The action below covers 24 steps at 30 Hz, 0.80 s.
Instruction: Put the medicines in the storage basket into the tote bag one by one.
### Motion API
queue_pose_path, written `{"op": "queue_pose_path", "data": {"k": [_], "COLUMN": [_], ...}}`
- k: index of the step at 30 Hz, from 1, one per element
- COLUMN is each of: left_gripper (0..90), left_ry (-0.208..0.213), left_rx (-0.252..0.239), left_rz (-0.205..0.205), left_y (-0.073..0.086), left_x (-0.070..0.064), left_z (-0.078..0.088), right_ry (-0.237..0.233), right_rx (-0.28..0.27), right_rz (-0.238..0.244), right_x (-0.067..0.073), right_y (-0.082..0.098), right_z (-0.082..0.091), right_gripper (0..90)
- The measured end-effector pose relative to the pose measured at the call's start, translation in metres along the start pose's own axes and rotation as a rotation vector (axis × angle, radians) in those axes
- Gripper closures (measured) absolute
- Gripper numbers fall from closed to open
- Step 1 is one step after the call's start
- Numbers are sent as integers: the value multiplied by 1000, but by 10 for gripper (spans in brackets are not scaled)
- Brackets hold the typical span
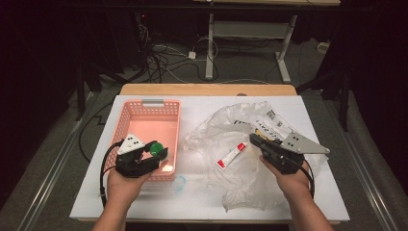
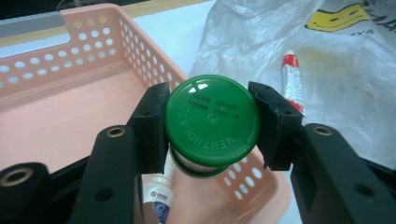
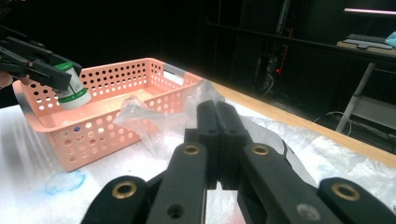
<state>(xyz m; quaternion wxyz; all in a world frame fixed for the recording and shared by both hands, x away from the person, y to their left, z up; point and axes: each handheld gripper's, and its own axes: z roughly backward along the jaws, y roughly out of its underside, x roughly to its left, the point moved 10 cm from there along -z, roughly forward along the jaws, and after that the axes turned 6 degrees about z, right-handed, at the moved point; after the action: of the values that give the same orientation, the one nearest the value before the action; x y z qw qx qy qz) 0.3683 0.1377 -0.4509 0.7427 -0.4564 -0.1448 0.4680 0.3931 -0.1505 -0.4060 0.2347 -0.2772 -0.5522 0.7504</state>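
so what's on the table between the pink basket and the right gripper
In the high view, between the pink basket and the right gripper lies the crumpled clear plastic bag, with a small red-and-white tube resting on it.

Green lid on the jar, glossy, with raised lettering, and a white label band under it. Black pads of the left claw on both sides of it. The basket is salmon pink, dotted with rows of round holes. White table, wood-coloured far edge. Clear, cloudy plastic bag with black print and a yellow smiley. The tube is white with red ends.
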Motion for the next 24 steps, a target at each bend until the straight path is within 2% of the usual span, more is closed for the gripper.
{"op": "queue_pose_path", "data": {"k": [11, 24], "left_gripper": [503, 502], "left_ry": [61, 95], "left_rx": [5, 15], "left_rz": [-21, -48], "left_y": [-1, 3], "left_x": [-23, -42], "left_z": [-6, -19], "right_ry": [-3, -3], "right_rx": [-2, 0], "right_rz": [3, 6], "right_x": [1, 2], "right_y": [0, -1], "right_z": [0, 0], "right_gripper": [900, 900]}}
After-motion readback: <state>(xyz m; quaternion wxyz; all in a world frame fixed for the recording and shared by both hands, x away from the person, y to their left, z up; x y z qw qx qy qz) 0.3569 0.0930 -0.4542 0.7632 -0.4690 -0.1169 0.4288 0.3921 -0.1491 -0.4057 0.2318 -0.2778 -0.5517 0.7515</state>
